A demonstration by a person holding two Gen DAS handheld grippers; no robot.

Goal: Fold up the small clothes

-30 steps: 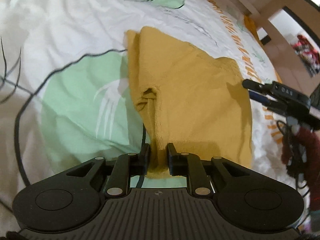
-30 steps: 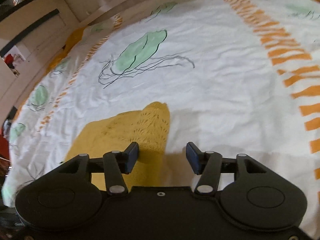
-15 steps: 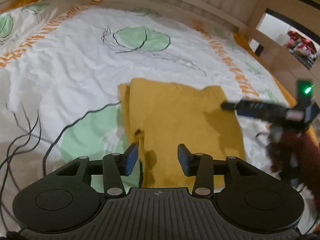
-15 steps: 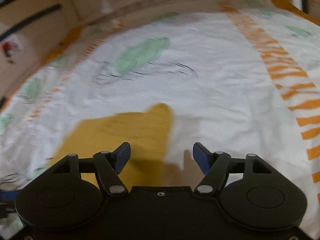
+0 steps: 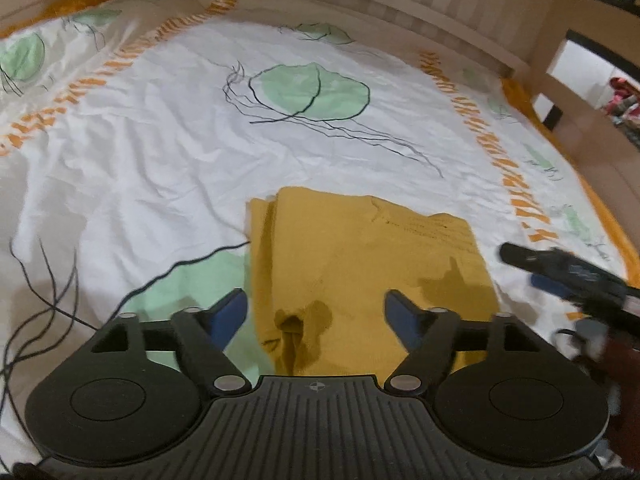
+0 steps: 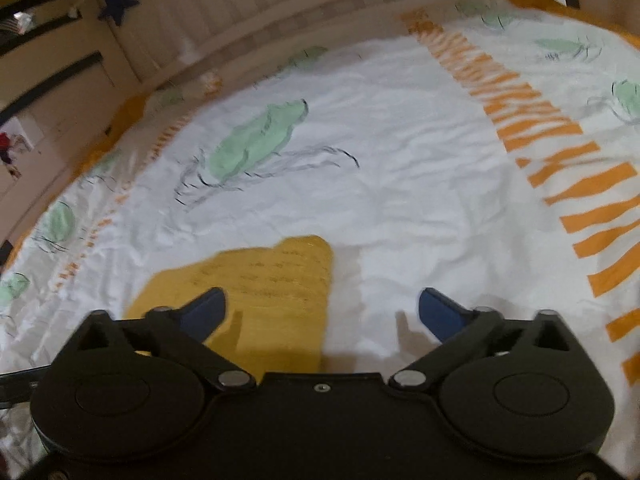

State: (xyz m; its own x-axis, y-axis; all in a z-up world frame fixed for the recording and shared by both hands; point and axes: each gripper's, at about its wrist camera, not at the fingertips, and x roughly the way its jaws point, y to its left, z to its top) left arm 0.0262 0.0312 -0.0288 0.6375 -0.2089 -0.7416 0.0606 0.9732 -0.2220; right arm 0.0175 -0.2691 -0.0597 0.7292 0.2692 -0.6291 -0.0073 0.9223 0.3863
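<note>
So my left hand-held gripper (image 5: 316, 312) is hovering over the near edge of the yellow knit garment (image 5: 360, 272), and its jaws are spreading apart right now. The blue pads (image 5: 228, 314) sit on either side of a little puckered bump of fabric at that edge, but they aren't pressing on it, so nothing is gripped there.

The garment itself is lying folded on the bed sheet (image 5: 160, 152), a white one with green leaf prints, thin black scribbly lines and orange striped bands. It's roughly a rectangle, with an extra layer peeking out along its left side in the left wrist view. It half covers one of the green leaves.

My right hand-held gripper (image 6: 322, 312) is opening too, jaws really wide. In its own view the left pad (image 6: 204, 312) floats over the right corner of the garment, the other pad is over bare sheet, and there's no cloth between them. From the left wrist view I can see that same gripper (image 5: 560, 272) poking in from the right, a bit blurred, just beside the garment's right edge. There's a dark red sleeve (image 5: 620, 364) behind it.

The bed's wooden frame (image 5: 360, 4) runs along the far side.
</note>
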